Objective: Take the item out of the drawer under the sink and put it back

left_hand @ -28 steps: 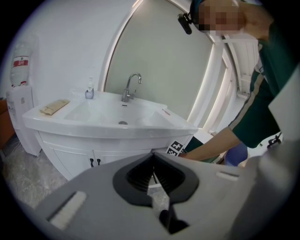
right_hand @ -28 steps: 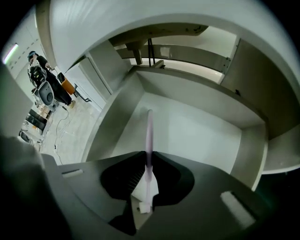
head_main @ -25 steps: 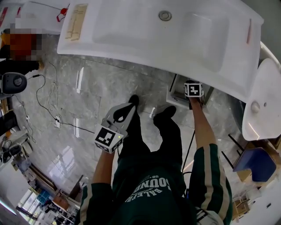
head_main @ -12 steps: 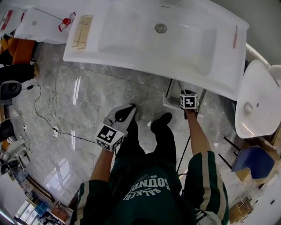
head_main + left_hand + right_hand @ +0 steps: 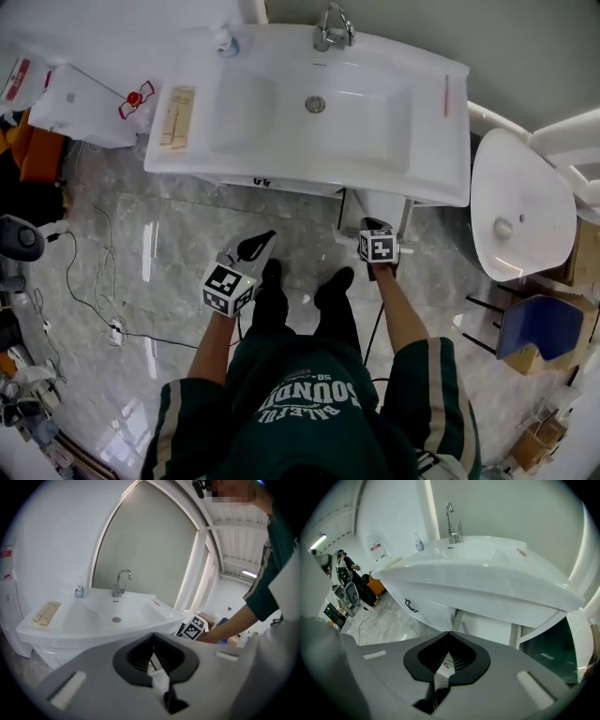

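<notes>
- As you lean back from the sink, the head view opens up. The faucet, off the top edge a moment ago, is now in sight.
- Your right tool sits low by the white unit under the sink's right end, much where it was. Its jaws spread wide and have now come fully together, with nothing showing between them.
- Your left tool hangs over the floor, well apart from the cabinet, jaws together and empty.
- No view shows the item, so I cannot tell you whether it lies in the drawer. In the right gripper view, the white front with the dark handle looks flush.
- My read is that the open-and-close was a release, so you carry nothing. Either the item is back and you are done, or the drawer still wants a pull.
</notes>
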The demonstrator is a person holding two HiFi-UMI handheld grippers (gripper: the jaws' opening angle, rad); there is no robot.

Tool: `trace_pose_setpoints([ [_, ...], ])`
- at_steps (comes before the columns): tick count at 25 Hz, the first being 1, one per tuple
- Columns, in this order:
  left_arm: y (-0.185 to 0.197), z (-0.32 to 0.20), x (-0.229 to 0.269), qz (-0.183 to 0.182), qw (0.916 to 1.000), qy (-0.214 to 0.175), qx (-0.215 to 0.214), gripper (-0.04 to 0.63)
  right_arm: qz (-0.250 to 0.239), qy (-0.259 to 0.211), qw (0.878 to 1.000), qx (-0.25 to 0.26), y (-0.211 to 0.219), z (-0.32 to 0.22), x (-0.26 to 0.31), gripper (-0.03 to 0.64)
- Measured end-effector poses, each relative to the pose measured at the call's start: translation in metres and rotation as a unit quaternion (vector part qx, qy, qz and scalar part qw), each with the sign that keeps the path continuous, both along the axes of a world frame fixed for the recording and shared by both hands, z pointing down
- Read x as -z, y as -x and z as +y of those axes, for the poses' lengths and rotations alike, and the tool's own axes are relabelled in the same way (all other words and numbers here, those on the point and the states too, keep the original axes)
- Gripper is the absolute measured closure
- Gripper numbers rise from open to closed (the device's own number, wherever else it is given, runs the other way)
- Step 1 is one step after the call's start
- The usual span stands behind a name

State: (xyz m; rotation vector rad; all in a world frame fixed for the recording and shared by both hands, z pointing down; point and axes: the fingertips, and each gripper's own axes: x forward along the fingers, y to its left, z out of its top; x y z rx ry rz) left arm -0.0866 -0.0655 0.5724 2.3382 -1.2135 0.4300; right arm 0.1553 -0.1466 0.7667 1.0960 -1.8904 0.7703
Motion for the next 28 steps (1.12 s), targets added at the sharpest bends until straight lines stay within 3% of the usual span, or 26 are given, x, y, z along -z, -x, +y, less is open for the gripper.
trace_pose_setpoints([
  [6, 0.019, -0.007, 0.031, -0.005, 0.9992, -0.034, -0.02, 0.545, -0.051, -0.086, 0.995, -0.001, 0.037, 0.005, 0.088, 0.615],
  [13, 0.039, -0.024, 0.065, -0.001, 0.9968, -0.076, -0.024, 0.545, -0.099, -0.175, 0.98, -0.002, 0.07, 0.001, 0.18, 0.615],
  [28, 0.07, -0.036, 0.121, 0.003, 0.9894, -0.143, -0.028, 0.545, -0.162, -0.348, 0.923, -0.006, 0.099, 0.002, 0.344, 0.615],
])
